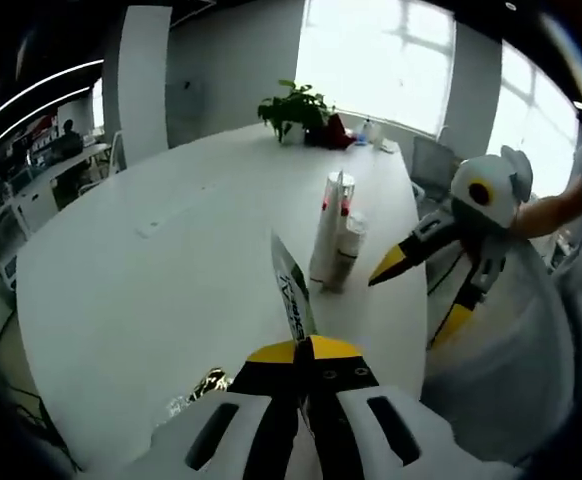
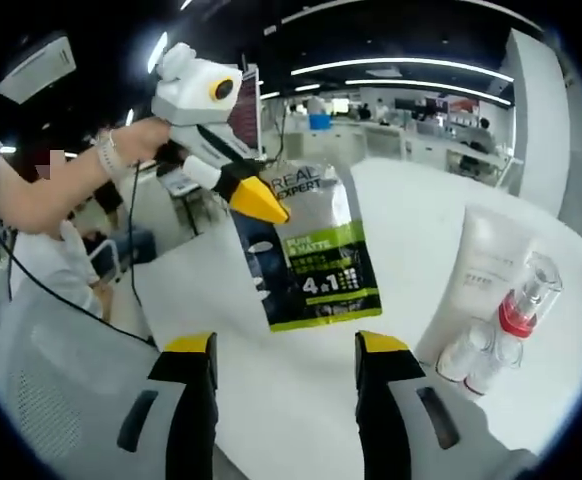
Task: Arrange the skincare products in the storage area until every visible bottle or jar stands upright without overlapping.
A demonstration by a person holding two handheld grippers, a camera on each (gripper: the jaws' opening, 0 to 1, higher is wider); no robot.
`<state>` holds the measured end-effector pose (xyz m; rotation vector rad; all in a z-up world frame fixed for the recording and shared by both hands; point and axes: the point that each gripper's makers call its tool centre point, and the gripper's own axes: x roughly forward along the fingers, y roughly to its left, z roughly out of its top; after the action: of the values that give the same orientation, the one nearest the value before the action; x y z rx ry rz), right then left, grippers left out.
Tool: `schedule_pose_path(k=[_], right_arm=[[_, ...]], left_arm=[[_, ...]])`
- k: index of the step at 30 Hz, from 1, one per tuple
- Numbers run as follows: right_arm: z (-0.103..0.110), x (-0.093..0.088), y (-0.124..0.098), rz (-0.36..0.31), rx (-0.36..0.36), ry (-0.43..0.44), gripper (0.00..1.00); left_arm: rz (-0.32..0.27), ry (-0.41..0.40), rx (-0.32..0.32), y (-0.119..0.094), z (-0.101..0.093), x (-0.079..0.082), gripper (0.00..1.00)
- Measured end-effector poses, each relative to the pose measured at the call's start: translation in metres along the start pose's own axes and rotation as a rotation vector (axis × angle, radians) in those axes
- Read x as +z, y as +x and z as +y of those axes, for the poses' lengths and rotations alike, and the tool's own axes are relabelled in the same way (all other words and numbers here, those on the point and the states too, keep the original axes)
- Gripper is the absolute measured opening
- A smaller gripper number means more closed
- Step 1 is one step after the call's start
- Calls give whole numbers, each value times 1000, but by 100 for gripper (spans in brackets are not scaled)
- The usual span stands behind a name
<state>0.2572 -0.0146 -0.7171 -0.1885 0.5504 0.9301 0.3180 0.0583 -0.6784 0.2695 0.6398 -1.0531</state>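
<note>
My left gripper [image 1: 306, 352] is shut on the top edge of a flat grey and green sachet [image 1: 291, 288], which I see edge-on above the white table [image 1: 151, 280]. In the right gripper view the sachet [image 2: 316, 262] hangs face-on from the left gripper [image 2: 258, 203]. A tall white tube [image 1: 328, 235] stands on the table next to small clear bottles [image 1: 349, 245]. The right gripper view shows that tube [image 2: 481, 270], a clear bottle with a red collar [image 2: 521, 305] and small bottles [image 2: 466, 355]. My right gripper [image 2: 286, 345] is open and empty below the sachet, and it enters from the right [image 1: 419, 297].
A potted plant [image 1: 293, 108] and small items stand at the table's far end. A shiny foil-like thing [image 1: 206, 385] lies near my left jaws. A grey mesh chair [image 2: 41, 390] stands at the table edge. A person's hand [image 2: 131, 145] holds the left gripper.
</note>
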Motion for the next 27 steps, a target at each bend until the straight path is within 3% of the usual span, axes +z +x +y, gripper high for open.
schedule_pose_path(k=[2, 9, 17, 20, 22, 27], right_arm=[[-1, -1, -2, 2, 3, -1, 49], [-11, -5, -12, -3, -32, -63, 48], [-6, -13, -13, -5, 36, -78, 39], [-4, -17, -14, 8, 72, -86, 41], [-1, -21, -14, 16, 106, -62, 41], [0, -23, -18, 0, 150, -15, 31]], left_arm=[[2, 9, -16, -2, -7, 2, 1], [25, 80, -64, -7, -33, 2, 1], [14, 140, -184, -5, -73, 7, 1], [-9, 148, -225, -5, -82, 13, 1], [-36, 206, -277, -4, -92, 17, 1], [-15, 190, -281, 1, -92, 14, 1]])
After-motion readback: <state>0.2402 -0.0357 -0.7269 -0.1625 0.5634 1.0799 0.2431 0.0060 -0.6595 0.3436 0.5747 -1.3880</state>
